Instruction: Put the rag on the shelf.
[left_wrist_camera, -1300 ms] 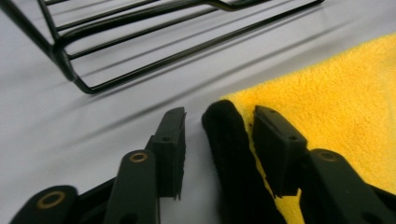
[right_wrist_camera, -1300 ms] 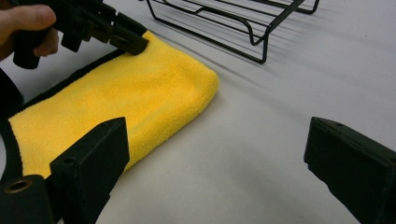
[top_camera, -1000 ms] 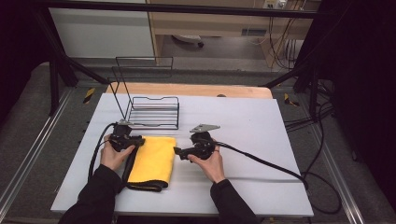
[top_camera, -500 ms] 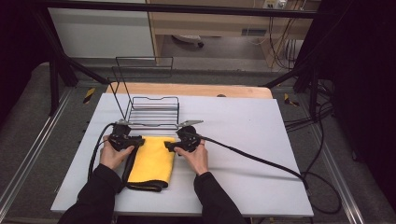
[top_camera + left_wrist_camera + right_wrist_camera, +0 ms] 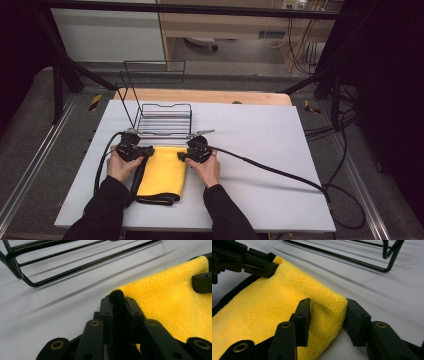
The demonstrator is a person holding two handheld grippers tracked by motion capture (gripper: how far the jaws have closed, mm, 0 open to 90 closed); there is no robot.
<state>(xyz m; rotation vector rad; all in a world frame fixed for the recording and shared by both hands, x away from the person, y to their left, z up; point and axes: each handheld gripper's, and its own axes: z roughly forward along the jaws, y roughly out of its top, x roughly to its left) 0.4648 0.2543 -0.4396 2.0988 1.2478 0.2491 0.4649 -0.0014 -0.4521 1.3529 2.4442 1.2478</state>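
The folded yellow fleece cloth with black trim (image 5: 162,172) is seen flat on the white table (image 5: 280,150), at six o'clock from the black wire rack (image 5: 162,120). Its far left corner is clamped by the left gripper (image 5: 117,298), jaws pinched tight on the black edging after closing further. Its far right corner (image 5: 332,307) is bracketed by the right gripper (image 5: 327,315), jaws just narrowed, one pad on the fleece, the other just beside it.
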